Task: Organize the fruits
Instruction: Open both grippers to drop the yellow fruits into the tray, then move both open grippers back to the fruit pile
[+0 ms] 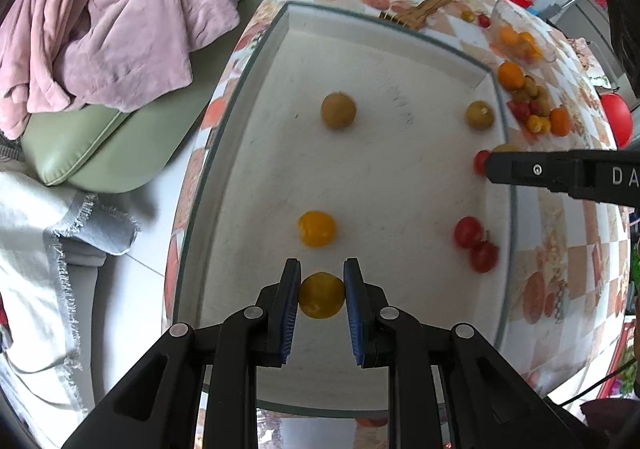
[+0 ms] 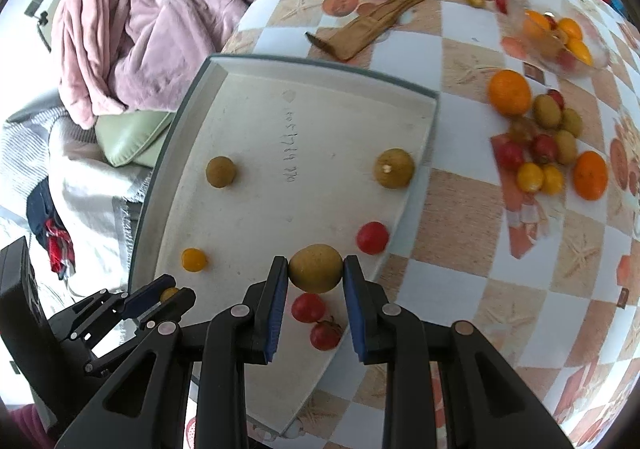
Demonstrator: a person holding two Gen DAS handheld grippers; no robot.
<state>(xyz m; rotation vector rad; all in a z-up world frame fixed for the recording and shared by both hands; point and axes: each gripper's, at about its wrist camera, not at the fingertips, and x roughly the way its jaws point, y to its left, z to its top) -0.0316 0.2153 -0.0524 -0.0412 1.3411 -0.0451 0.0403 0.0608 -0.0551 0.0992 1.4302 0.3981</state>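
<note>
A white tray (image 1: 400, 49) lies on the checkered table, also in the right wrist view (image 2: 320, 77). My left gripper (image 1: 322, 281) is shut on a yellow tomato (image 1: 321, 295) over the tray's near left part. My right gripper (image 2: 316, 269) is shut on a brown-green round fruit (image 2: 316, 268) above the tray's right edge. On the tray lie another yellow tomato (image 1: 317, 228), two brown-green fruits (image 1: 338, 110) (image 1: 479, 114) and three red tomatoes (image 1: 468, 232) (image 1: 483, 256) (image 2: 372, 237). The right gripper's finger (image 1: 520, 171) shows in the left wrist view.
A pile of loose fruit (image 2: 548, 141) with oranges, red and yellow tomatoes lies on the tablecloth right of the tray. A clear bag of fruit (image 2: 556, 37) and a brown wooden piece (image 2: 400, 5) lie behind. A pink blanket (image 1: 112, 9) on a green cushion lies left of the table.
</note>
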